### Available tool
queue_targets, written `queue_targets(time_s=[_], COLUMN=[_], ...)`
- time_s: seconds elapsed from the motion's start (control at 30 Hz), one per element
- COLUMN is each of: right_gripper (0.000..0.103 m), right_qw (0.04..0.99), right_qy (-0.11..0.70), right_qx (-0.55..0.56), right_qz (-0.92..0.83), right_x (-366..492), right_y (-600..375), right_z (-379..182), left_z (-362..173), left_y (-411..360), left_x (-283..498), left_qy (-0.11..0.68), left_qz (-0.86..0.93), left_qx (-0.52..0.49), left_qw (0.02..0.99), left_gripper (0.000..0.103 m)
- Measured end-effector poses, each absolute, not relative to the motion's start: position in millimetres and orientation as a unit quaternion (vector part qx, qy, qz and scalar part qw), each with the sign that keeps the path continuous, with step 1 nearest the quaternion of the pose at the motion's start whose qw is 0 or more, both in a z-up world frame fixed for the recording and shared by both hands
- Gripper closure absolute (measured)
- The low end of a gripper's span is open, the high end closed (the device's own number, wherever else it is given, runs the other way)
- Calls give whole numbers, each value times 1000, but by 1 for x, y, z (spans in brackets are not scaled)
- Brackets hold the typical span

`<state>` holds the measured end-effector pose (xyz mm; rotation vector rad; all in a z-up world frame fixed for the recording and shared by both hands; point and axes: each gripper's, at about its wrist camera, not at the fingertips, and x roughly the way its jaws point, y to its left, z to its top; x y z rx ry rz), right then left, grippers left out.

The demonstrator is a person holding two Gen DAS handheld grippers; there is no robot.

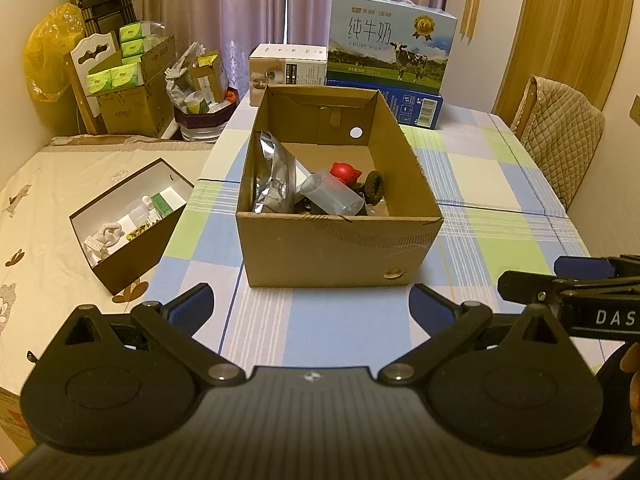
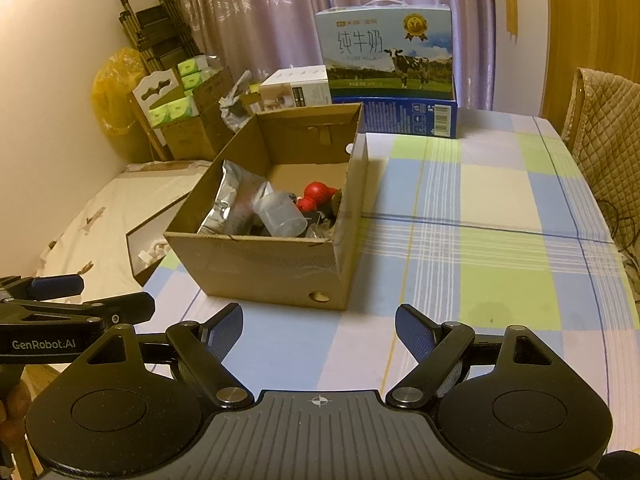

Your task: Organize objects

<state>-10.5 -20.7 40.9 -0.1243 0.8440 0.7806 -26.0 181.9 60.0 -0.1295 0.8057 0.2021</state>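
both hand-held grippers agape (empty) before cardboard box [image 1: 336, 248].

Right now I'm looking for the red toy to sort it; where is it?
The red toy lies inside the open cardboard box mid-table, toward its back right, between the clear plastic cup and a dark hair tie.

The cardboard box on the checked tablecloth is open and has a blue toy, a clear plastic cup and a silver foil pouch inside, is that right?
Not quite: the toy is red, not blue, as the left wrist view shows. The rest holds: the cardboard box stands open on the checked tablecloth, with the clear plastic cup and silver foil pouch inside.
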Motion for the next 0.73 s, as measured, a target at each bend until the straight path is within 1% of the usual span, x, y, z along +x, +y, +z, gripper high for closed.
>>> queue_targets(time_s=[0.53, 0.73], right_gripper=[22, 22], right_qw=[836, 837], right_qy=[403, 403], right_qx=[-60, -59], right_qz=[368, 366], right_x=[-8, -8], right_y=[-20, -21], right_z=[39, 38], left_z=[59, 61], left_y=[184, 187], left_x=[-22, -23], left_qy=[397, 386], left_qz=[99, 109], left_qx=[-64, -67], left_qw=[910, 913], left_gripper=[1, 1])
